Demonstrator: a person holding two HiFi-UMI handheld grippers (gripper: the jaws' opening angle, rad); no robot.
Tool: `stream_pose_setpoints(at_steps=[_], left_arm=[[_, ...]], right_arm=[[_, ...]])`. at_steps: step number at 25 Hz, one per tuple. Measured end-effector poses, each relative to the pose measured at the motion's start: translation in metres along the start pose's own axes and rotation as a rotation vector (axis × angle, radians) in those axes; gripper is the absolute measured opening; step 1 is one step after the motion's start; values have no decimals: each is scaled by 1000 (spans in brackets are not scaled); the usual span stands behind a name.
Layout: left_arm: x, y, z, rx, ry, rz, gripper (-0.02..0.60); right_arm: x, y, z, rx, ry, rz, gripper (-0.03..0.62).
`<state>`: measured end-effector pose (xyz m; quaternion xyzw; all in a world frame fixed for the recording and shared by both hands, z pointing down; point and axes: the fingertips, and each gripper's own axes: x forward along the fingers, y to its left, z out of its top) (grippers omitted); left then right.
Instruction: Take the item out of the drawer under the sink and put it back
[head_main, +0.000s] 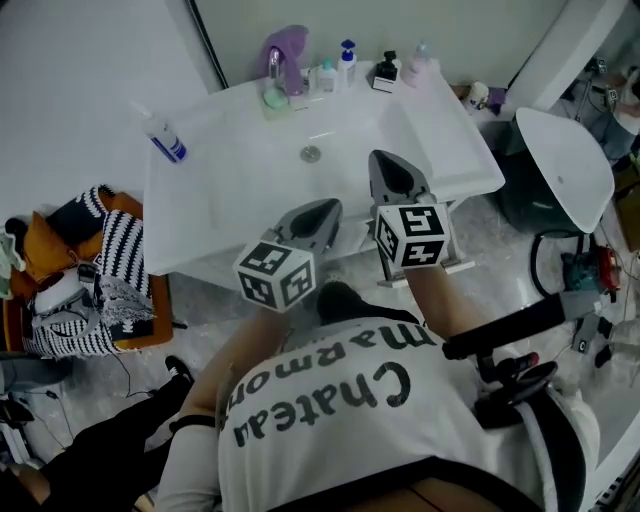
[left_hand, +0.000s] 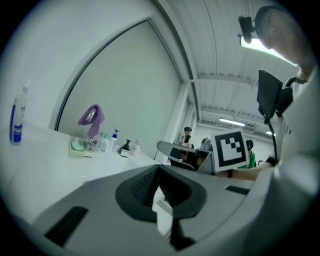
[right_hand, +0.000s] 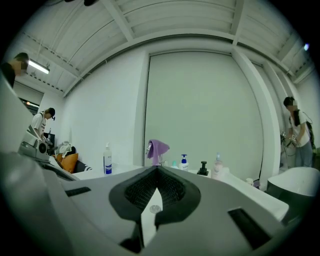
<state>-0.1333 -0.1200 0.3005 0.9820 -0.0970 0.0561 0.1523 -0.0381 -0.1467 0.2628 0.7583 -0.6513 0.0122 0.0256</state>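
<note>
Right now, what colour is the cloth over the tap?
Purple. The cloth shows best in the head view.

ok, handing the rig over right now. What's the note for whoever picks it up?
Left claw: shut, empty, held level at the front edge of the sink.
Right claw: shut, empty, beside it, pointing across the basin.
Drawer under the sink: hidden in all views, so open or closed can't be told. Item: not seen.
Done: can't be judged from here.
Left: check the drawer first, then probably carry on from whatever you find.
</note>
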Motion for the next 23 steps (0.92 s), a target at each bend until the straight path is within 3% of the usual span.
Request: stream_pose_setpoints(at_steps=[11, 23], left_arm=[[-6, -26, 7, 45, -9, -15, 9], [-4, -10, 7, 61, 10, 9, 9]], right_arm=[[-38, -13, 13, -24, -8, -47, 11], [-22, -8, 8, -19, 24, -47, 11]])
